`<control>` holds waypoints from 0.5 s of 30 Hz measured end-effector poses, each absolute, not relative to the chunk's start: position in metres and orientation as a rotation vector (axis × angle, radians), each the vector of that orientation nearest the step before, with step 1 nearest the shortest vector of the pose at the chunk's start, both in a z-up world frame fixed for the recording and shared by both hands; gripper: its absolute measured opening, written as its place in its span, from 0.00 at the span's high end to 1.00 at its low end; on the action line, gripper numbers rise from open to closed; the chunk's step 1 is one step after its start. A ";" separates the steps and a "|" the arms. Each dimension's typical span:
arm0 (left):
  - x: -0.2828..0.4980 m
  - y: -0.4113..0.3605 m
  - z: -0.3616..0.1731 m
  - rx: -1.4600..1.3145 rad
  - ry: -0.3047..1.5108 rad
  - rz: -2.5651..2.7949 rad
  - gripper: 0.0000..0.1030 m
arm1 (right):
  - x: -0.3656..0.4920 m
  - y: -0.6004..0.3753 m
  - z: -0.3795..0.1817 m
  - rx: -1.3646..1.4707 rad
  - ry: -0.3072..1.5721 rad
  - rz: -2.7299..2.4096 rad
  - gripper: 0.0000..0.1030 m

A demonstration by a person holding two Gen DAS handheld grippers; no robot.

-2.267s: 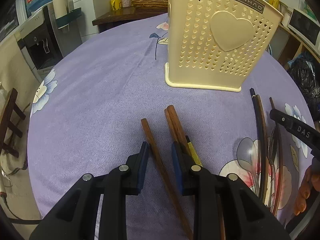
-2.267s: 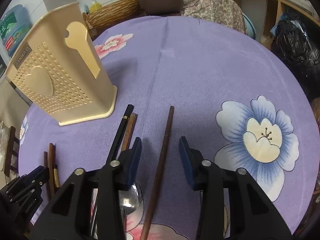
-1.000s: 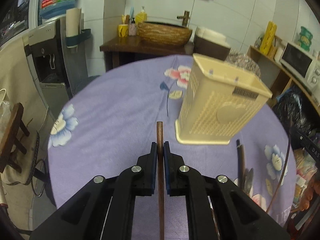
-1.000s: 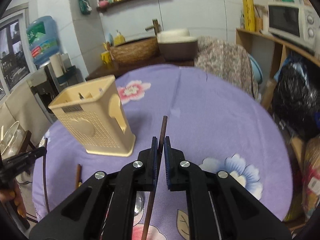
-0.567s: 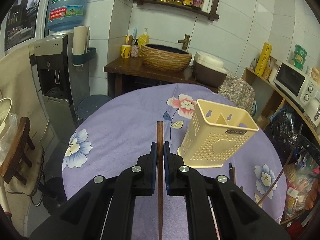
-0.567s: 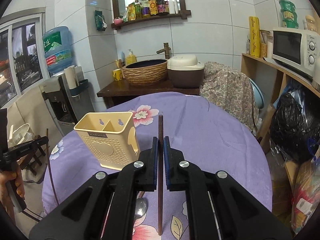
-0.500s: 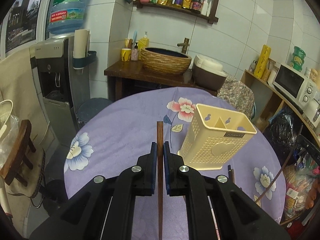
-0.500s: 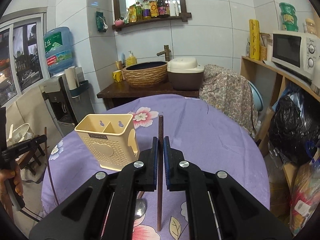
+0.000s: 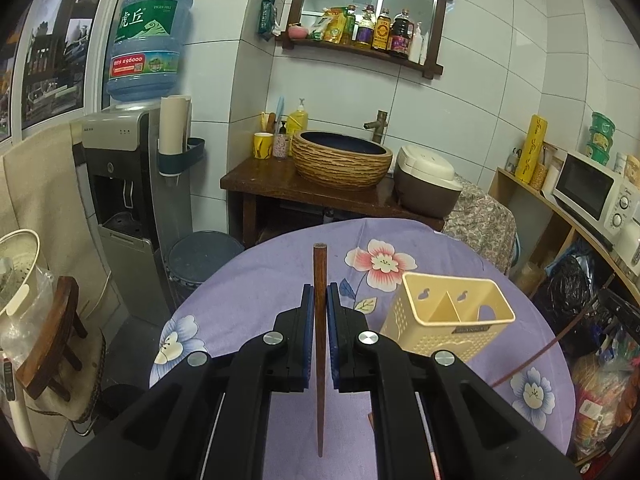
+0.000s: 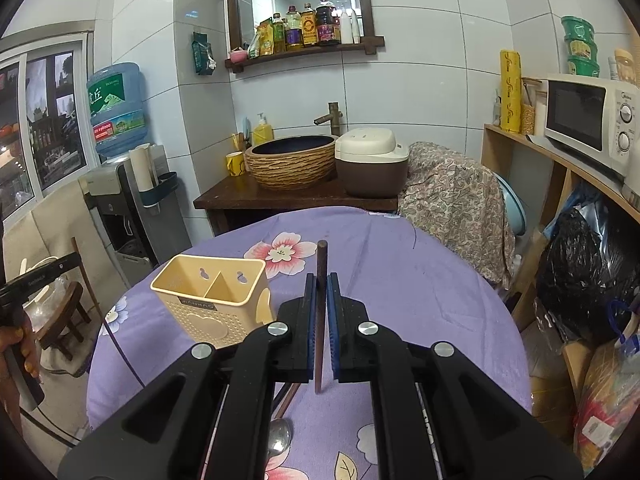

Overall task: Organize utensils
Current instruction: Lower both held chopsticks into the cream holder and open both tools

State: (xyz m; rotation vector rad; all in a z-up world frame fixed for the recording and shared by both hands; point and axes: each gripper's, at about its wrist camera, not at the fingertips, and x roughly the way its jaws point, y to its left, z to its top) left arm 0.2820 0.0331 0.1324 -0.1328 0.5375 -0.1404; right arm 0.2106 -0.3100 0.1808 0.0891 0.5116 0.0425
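My left gripper (image 9: 319, 296) is shut on a brown wooden chopstick (image 9: 319, 264), held high above the purple flowered table (image 9: 260, 280). My right gripper (image 10: 321, 286) is shut on another brown chopstick (image 10: 321, 258), also high above the table. The cream two-compartment utensil holder (image 9: 448, 318) stands on the table, below and right of the left gripper; in the right wrist view the utensil holder (image 10: 212, 300) is lower left. A spoon (image 10: 279, 440) and more chopsticks (image 10: 290, 394) lie on the table under the right gripper.
Behind the table are a wooden stand with a woven basin (image 9: 340, 158) and a rice cooker (image 10: 370, 166). A water dispenser (image 9: 128, 200) is at the left, a small stool (image 9: 52, 332) beside it. Shelves with a microwave (image 10: 588, 120) and black bags (image 10: 588, 264) are at the right.
Both grippers closed on a chopstick each and lifted them from the table. Over the last half second both rose a little more, so the holder sits lower in view.
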 end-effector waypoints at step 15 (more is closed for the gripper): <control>0.299 0.002 0.279 -0.124 0.366 -0.236 0.93 | 0.241 -0.278 0.337 0.089 0.345 0.139 0.94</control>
